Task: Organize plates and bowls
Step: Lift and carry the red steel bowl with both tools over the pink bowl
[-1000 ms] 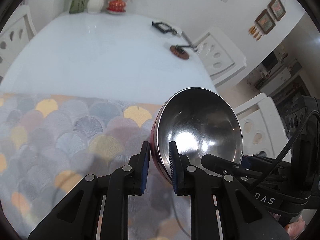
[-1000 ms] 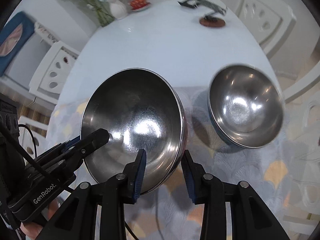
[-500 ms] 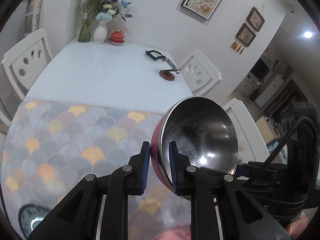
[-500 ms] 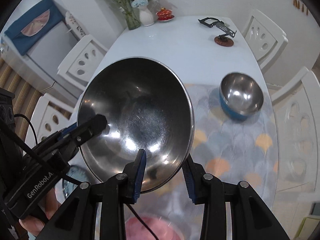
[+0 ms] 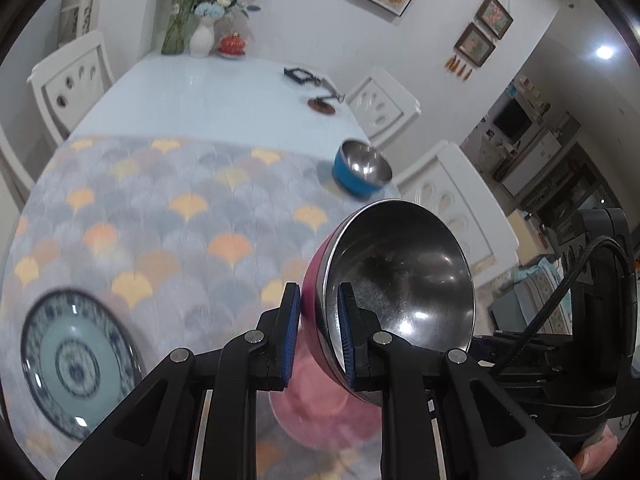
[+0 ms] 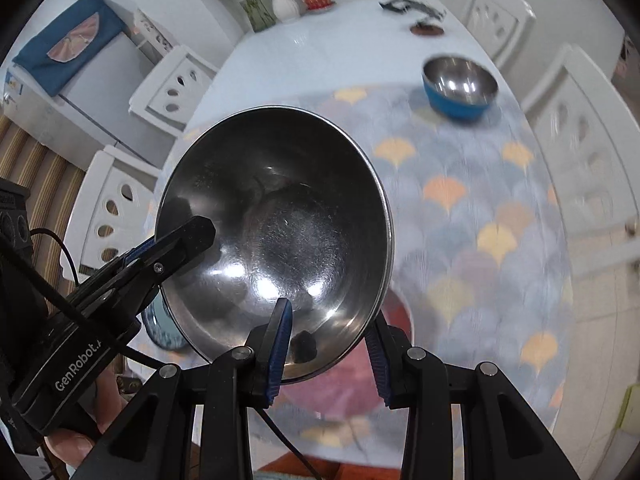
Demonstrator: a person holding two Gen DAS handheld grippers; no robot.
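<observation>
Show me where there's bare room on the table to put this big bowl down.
The patterned mat is bare between the blue-and-white plate and the blue bowl. The white tabletop behind it is bare up to the vases. It is crowded right beneath the held bowl, over the pink dish.

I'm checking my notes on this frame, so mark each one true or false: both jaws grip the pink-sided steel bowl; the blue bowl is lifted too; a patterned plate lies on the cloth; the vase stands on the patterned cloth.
1. Both the left gripper and the right gripper grip the pink-sided steel bowl. True.
2. The blue bowl is lifted. False: it sits on the cloth.
3. A patterned plate lies on the cloth. True.
4. The vase stands on the cloth. False: it stands at the table's bare far end.
</observation>
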